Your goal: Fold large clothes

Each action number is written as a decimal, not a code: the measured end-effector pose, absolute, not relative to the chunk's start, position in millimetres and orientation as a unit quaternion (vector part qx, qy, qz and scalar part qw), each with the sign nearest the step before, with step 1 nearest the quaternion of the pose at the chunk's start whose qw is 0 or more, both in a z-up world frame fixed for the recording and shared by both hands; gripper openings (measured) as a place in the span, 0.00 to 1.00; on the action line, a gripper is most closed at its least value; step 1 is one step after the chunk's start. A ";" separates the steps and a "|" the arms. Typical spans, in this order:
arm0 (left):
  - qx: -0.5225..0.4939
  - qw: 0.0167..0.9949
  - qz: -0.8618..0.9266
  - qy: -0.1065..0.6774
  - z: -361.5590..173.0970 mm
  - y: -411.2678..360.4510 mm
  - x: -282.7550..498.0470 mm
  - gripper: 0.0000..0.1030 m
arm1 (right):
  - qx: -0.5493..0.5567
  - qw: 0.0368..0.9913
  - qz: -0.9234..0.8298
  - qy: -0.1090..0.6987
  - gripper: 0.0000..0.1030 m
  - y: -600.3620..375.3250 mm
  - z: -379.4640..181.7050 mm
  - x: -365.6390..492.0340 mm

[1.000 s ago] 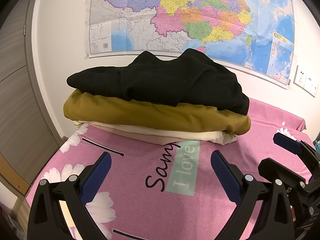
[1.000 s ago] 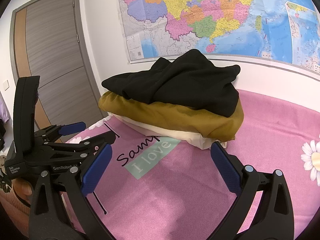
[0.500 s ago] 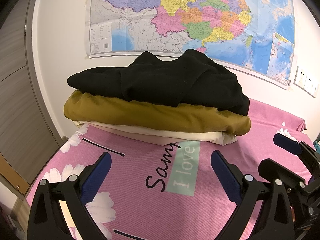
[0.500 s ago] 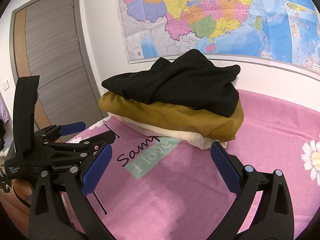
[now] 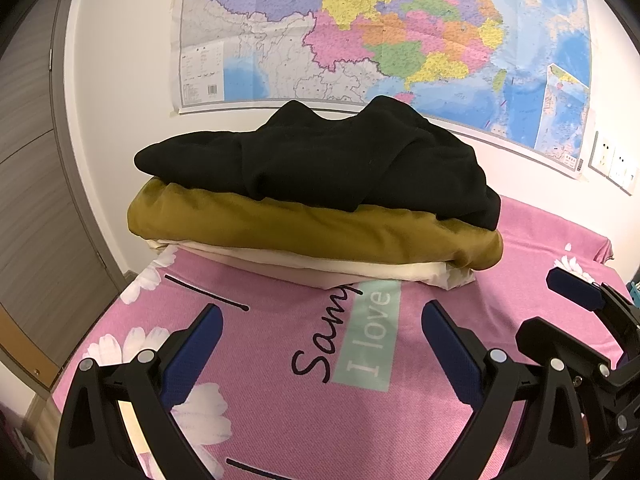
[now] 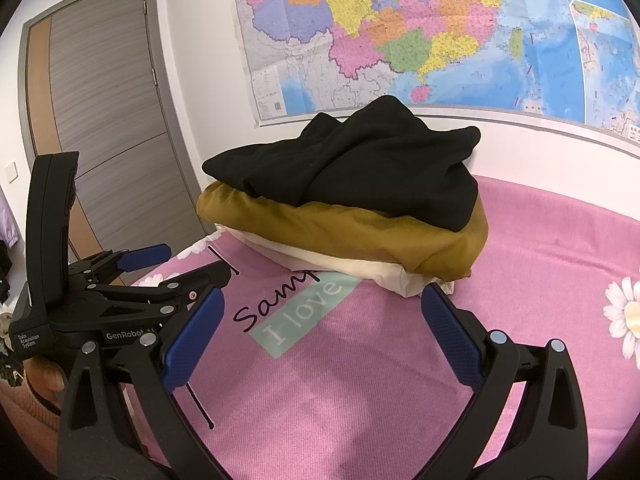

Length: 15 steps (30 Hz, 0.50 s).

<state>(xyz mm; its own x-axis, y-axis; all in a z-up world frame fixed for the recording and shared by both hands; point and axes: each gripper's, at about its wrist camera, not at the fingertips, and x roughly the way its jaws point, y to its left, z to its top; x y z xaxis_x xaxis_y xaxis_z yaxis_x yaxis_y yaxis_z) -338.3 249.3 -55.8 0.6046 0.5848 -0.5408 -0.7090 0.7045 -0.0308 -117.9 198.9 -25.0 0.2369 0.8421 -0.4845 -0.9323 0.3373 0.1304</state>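
Observation:
A stack of folded clothes lies at the far side of a pink bed sheet [image 5: 280, 360] [image 6: 540, 260]. On top is a rumpled black garment [image 5: 328, 164] [image 6: 360, 164], under it a mustard one [image 5: 304, 232] [image 6: 360, 232], and at the bottom a cream one [image 5: 360, 270] [image 6: 360, 270]. My left gripper [image 5: 320, 332] hovers open over the sheet, short of the stack, holding nothing. My right gripper [image 6: 322, 320] is open too, also short of the stack and holding nothing. The left gripper [image 6: 180, 260] shows at the left of the right wrist view, the right gripper [image 5: 556, 308] at the right of the left wrist view.
A large map [image 5: 400, 32] [image 6: 440, 32] hangs on the white wall behind the stack. A grey door [image 6: 108, 120] stands at the left, past the bed's edge. Wall sockets [image 5: 612, 160] sit at the right. A hand in a pink sleeve [image 6: 24, 392] holds the left gripper.

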 end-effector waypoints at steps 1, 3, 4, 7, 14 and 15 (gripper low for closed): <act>-0.122 0.887 0.365 0.255 -56.1 249.4 -338.6 0.93 | -0.092 0.781 0.567 0.244 0.94 199.1 -25.1 -118.0; -0.122 0.887 0.365 0.255 -55.9 249.4 -338.5 0.93 | -0.093 0.781 0.567 0.245 0.94 199.5 -25.4 -117.4; -0.122 0.887 0.365 0.254 -56.1 249.3 -338.6 0.93 | -0.092 0.781 0.567 0.246 0.94 199.6 -25.3 -117.5; -0.122 0.887 0.365 0.254 -56.1 249.4 -338.4 0.93 | -0.093 0.781 0.567 0.245 0.94 199.8 -25.3 -117.9; -0.123 0.888 0.364 0.254 -55.9 249.0 -339.1 0.93 | -0.093 0.781 0.566 0.247 0.94 199.9 -25.3 -117.7; -0.123 0.887 0.365 0.254 -56.0 248.4 -339.4 0.93 | -0.093 0.781 0.566 0.246 0.94 200.2 -25.3 -118.2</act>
